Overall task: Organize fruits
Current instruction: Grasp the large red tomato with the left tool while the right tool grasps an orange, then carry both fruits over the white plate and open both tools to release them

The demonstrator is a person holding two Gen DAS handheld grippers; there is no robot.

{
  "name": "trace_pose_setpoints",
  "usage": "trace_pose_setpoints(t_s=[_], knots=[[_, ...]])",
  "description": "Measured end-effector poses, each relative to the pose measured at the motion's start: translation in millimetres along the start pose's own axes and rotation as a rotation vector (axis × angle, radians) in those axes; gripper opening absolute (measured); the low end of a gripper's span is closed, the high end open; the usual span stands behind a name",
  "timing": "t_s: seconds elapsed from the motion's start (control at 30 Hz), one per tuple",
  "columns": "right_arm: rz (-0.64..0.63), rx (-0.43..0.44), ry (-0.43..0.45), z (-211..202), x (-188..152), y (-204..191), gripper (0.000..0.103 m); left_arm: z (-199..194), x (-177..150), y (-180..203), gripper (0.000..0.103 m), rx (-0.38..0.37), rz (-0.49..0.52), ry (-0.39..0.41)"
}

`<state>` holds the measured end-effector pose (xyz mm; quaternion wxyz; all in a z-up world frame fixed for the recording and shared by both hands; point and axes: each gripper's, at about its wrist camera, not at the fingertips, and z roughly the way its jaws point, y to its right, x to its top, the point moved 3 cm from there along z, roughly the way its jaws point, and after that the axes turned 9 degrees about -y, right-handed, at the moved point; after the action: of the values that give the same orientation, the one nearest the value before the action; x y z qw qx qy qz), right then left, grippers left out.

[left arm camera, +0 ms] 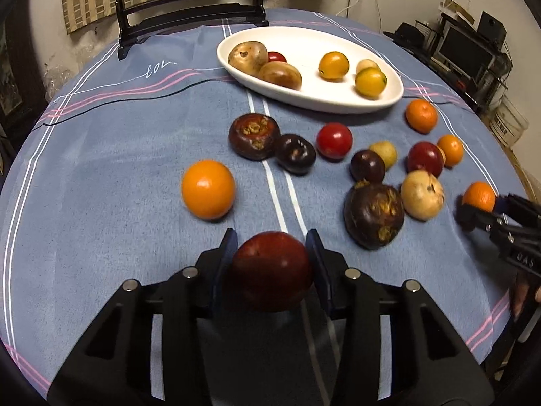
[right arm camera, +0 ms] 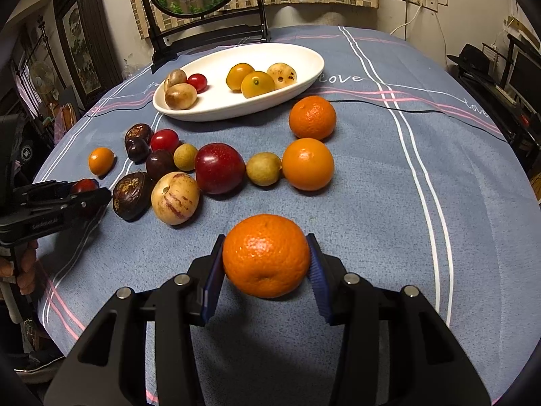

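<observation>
My left gripper had its blue pads pressed against a dark red fruit, jaws partly closed around it, just above the blue tablecloth. My right gripper clamped a mandarin likewise. Beyond them, loose fruit lay scattered on the cloth, and the white oval dish near the far edge held several pieces.

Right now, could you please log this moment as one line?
left gripper: shut on dark red round fruit | right gripper: shut on dimpled orange mandarin | white oval dish: six fruits
</observation>
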<state>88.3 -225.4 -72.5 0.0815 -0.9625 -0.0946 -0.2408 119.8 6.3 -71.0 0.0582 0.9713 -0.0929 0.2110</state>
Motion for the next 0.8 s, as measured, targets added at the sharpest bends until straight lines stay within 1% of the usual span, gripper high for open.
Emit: trace_pose_setpoints(t_s=[0.03, 0.07, 0.1, 0.13, 0.2, 0.23, 0.27, 0.3, 0.37, 0.47, 0.57, 0.67, 0.8], knots=[[-0.002, -0.002, -0.001, 0.1, 0.0, -0.1, 0.046, -1.4, -2.6, 0.1, 0.048, -0.003, 0.005, -0.001], [-0.004, -0.005, -0.001, 0.1, -0.2, -0.5, 0.046, -3.1, -4.8, 0.2, 0.057, -0.003, 0.009, 0.0], [-0.004, -0.006, 0.0, 0.2, -0.5, -1.3, 0.046, -4.9, -6.9, 0.0, 0.063, 0.003, 0.012, 0.005], [-0.004, -0.008, 0.0, 0.1, -0.6, -1.1, 0.046, -6.3, -10.1, 0.6, 0.063, 0.012, 0.019, 0.012], [-0.002, -0.008, 0.0, 0.6, -0.2, -1.7, 0.046, -5.3, -14.5, 0.6, 0.062, 0.013, 0.028, 0.008], [-0.002, -0.01, 0.0, 0.6, -0.1, -1.8, 0.046, -5.8, -15.7, 0.6, 0.059, 0.025, 0.034, 0.021], [-0.002, -0.012, 0.001, 0.7, -0.1, -2.2, 0.046, -5.6, -15.8, -0.3, 0.046, 0.047, 0.034, 0.028], [-0.002, -0.013, 0.001, 0.7, -0.2, -2.5, 0.046, -6.1, -15.6, -1.6, 0.043, 0.05, 0.031, 0.035], [-0.002, -0.014, 0.0, 0.6, -0.5, -2.3, 0.046, -6.8, -14.8, -5.4, 0.042, 0.027, 0.01, 0.035], [0.005, -0.01, 0.0, 0.9, 0.1, -2.4, 0.046, -7.1, -15.2, -4.0, 0.042, 0.042, 0.024, 0.036], [0.004, -0.008, 0.003, -0.2, 0.3, -2.8, 0.046, -9.2, -14.1, -2.9, 0.042, 0.033, 0.03, 0.031], [0.0, 0.001, 0.015, -4.4, 2.4, -3.6, 0.046, -16.0, -10.3, -2.0, 0.042, 0.04, 0.037, 0.05], [-0.016, 0.007, 0.05, -16.8, 10.0, -6.2, 0.046, -28.8, 0.7, 0.3, 0.042, 0.031, 0.052, 0.08]])
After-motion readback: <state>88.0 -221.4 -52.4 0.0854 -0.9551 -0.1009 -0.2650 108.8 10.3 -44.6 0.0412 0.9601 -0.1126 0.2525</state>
